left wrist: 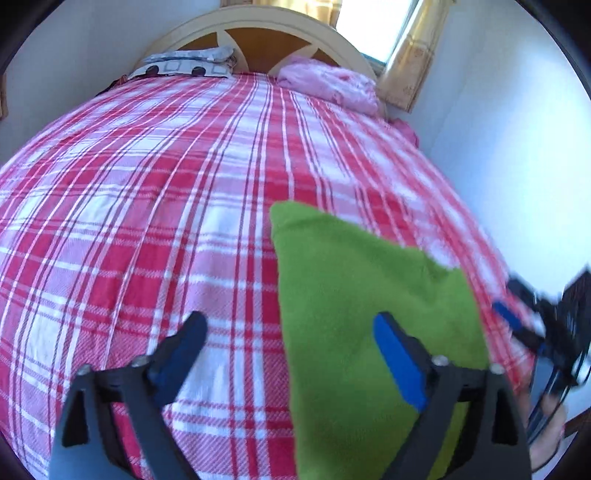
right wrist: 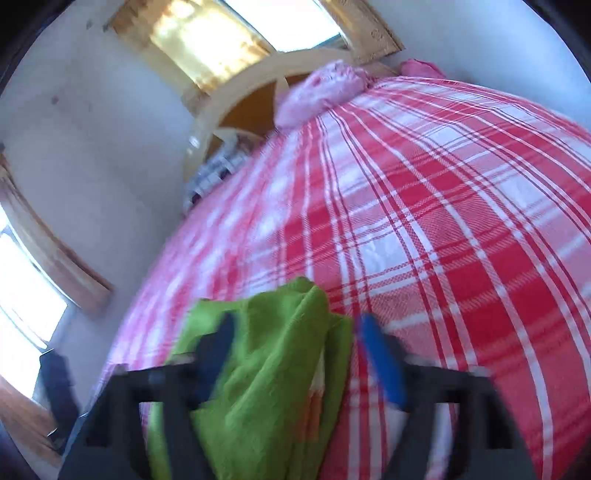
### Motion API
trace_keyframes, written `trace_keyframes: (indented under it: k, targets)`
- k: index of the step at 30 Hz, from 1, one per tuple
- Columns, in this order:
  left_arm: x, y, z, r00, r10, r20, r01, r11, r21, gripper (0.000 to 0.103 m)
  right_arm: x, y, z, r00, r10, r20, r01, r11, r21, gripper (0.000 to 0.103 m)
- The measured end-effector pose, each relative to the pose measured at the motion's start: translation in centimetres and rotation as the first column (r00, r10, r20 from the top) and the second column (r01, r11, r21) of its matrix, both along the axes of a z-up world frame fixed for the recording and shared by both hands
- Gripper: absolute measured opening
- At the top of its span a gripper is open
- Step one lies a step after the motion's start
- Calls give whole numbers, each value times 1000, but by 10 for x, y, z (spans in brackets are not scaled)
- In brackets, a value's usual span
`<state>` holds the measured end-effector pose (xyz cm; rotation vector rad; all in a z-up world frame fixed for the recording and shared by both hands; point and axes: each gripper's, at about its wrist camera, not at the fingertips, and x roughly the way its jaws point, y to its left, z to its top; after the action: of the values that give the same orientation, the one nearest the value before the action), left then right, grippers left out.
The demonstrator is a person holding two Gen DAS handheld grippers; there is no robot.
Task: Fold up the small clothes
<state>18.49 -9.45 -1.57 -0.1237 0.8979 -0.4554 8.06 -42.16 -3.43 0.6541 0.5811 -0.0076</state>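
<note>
A green fleece cloth (left wrist: pixel 369 306) lies folded on the red and white plaid bedspread (left wrist: pixel 166 192), at lower right in the left wrist view. My left gripper (left wrist: pixel 291 325) is open above the bed; its right finger (left wrist: pixel 399 362) is over the cloth, its left finger (left wrist: pixel 181 350) over the bedspread. The right gripper shows at the far right of that view (left wrist: pixel 517 325). In the right wrist view the green cloth (right wrist: pixel 273 369) lies bunched between and under the open fingers of my right gripper (right wrist: pixel 295 328). That view is blurred.
A pink bundle of fabric (left wrist: pixel 325 83) and a patterned pillow (left wrist: pixel 184 64) lie at the headboard (left wrist: pixel 266 26). A white wall (left wrist: pixel 517 147) runs along the bed's right side. A curtained window (right wrist: pixel 229 33) is behind the headboard.
</note>
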Motion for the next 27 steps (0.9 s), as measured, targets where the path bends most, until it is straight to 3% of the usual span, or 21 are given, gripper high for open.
trace_keyframes:
  k: [4, 7, 9, 11, 13, 14, 16, 18, 27]
  targets:
    - [14, -20, -12, 994, -50, -95, 46, 998, -43, 99, -5, 8, -7, 996, 82, -45, -81, 996, 33, 82]
    - [15, -40, -36, 983, -68, -171, 72, 997, 20, 97, 6, 26, -24, 984, 142, -112, -144, 990, -9, 82]
    - [15, -40, -47, 978, -66, -197, 65, 998, -14, 97, 14, 40, -40, 969, 186, -163, -191, 981, -17, 82]
    - [14, -37, -50, 981, -56, -187, 49, 998, -40, 97, 17, 56, -48, 968, 187, -170, -207, 972, -110, 82]
    - [12, -42, -50, 984, -60, -167, 57, 998, -17, 97, 22, 65, -47, 962, 187, -197, -220, 962, -161, 82]
    - [11, -44, -51, 986, -60, -155, 60, 998, -7, 96, 23, 66, -47, 961, 192, -198, -225, 961, -159, 81]
    - [9, -48, -52, 990, -66, -128, 67, 998, 2, 92, 24, 68, -48, 959, 207, -196, -239, 958, -157, 66]
    - [7, -53, -51, 990, -82, -111, 83, 997, 0, 83, 25, 70, -49, 952, 232, -198, -264, 952, -154, 57]
    - [2, -54, -47, 995, -89, -55, 89, 996, 6, 63, 23, 81, -47, 963, 195, -188, -234, 947, -218, 48]
